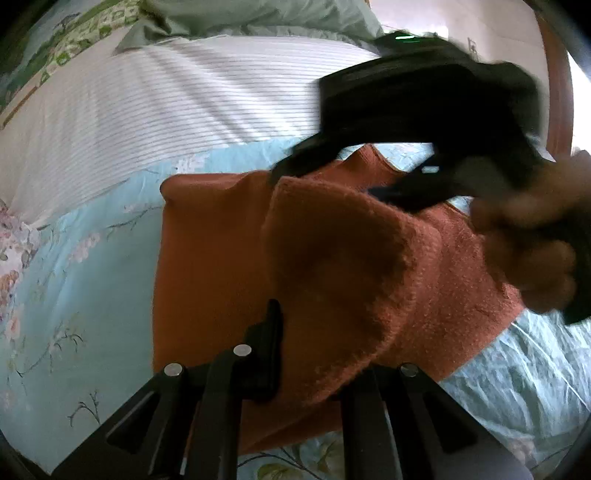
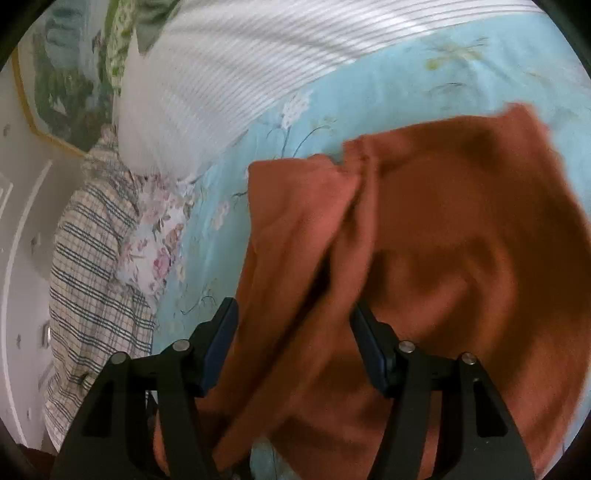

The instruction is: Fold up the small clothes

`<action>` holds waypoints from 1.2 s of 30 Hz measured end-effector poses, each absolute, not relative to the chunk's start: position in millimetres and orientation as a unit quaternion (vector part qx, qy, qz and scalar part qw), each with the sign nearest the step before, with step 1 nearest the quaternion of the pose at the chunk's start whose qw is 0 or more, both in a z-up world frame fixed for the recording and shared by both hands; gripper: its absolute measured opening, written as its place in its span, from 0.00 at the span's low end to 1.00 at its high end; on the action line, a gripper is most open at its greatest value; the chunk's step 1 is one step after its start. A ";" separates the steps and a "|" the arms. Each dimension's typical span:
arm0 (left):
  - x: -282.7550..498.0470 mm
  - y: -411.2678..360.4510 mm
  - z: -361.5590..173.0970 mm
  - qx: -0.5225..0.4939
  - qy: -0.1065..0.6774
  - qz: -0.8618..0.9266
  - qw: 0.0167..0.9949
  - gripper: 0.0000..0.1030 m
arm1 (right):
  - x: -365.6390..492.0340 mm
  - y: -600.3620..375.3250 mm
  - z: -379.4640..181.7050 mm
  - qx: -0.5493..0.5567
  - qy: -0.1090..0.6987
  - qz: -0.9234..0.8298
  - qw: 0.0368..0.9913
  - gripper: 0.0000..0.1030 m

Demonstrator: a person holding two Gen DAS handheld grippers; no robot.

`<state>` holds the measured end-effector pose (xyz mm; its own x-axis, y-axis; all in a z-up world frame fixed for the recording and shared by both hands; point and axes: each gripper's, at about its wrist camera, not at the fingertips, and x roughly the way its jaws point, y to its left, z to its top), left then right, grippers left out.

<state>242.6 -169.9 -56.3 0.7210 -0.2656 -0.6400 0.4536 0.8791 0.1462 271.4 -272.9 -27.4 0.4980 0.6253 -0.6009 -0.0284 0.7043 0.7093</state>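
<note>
A rust-orange fuzzy garment [image 1: 221,258] lies on the light blue floral bedspread [image 1: 74,277]. In the left wrist view my left gripper [image 1: 306,332] holds a raised fold of it; the right finger is hidden under the cloth. My right gripper [image 1: 424,184] shows there, blurred, above the garment's far edge, with the hand holding it. In the right wrist view the garment [image 2: 461,240] is blurred and draped between the fingers of my right gripper [image 2: 295,321], whose jaws stand wide apart.
A white striped blanket [image 1: 166,110] lies beyond the garment. A green pillow [image 1: 240,18] is at the bed's head. A plaid cloth [image 2: 92,277] hangs at the bed's left edge, beside a floral sheet [image 2: 155,251]. A wooden post [image 1: 557,92] stands at right.
</note>
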 end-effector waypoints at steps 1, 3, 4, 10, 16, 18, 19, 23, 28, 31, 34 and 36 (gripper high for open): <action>239.1 -176.2 -56.5 0.159 0.313 -0.196 0.915 0.09 | 280.9 -268.2 -28.7 0.323 0.460 0.210 0.800 0.62; 235.5 -177.9 -57.1 0.179 0.308 -0.194 0.914 0.09 | 301.2 -260.8 -33.6 0.323 0.469 0.217 0.793 0.62; 230.5 -180.1 -56.6 0.187 0.306 -0.193 0.913 0.09 | 309.3 -258.4 -35.5 0.319 0.474 0.216 0.791 0.54; 226.4 -187.6 -34.8 0.194 0.286 -0.208 0.915 0.09 | 306.3 -266.8 -9.6 0.277 0.444 0.219 0.823 0.16; 217.2 -232.1 -15.0 0.162 0.287 -0.276 0.903 0.09 | 263.8 -321.5 21.5 0.258 0.393 0.191 0.862 0.16; 220.7 -245.4 -23.2 0.155 0.301 -0.293 0.894 0.10 | 255.3 -338.6 9.1 0.252 0.409 0.162 0.862 0.16; 221.8 -252.9 -30.6 0.157 0.310 -0.298 0.889 0.10 | 252.9 -346.6 -0.1 0.256 0.417 0.154 0.858 0.16; 224.3 -269.1 -55.7 0.175 0.335 -0.297 0.877 0.10 | 249.7 -368.2 -40.5 0.268 0.462 0.130 0.836 0.16; 228.1 -270.4 -51.3 0.175 0.338 -0.295 0.876 0.11 | 246.8 -359.3 -25.4 0.223 0.437 0.126 0.862 0.16; 225.7 -265.8 -50.4 0.172 0.342 -0.305 0.872 0.13 | 247.0 -355.5 -19.7 0.210 0.434 0.123 0.868 0.16; 224.9 -247.0 -46.5 0.149 0.359 -0.323 0.863 0.27 | 238.1 -354.7 -18.5 0.181 0.439 0.104 0.874 0.25; 220.1 -229.4 -40.1 0.131 0.362 -0.334 0.860 0.41 | 227.4 -359.9 -13.7 0.181 0.429 0.083 0.881 0.31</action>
<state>220.1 -229.4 -40.1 0.5137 -0.4802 -0.7110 0.6705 0.7417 -0.0165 227.4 -359.9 -13.7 0.6179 0.3012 -0.7262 0.0086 0.9210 0.3894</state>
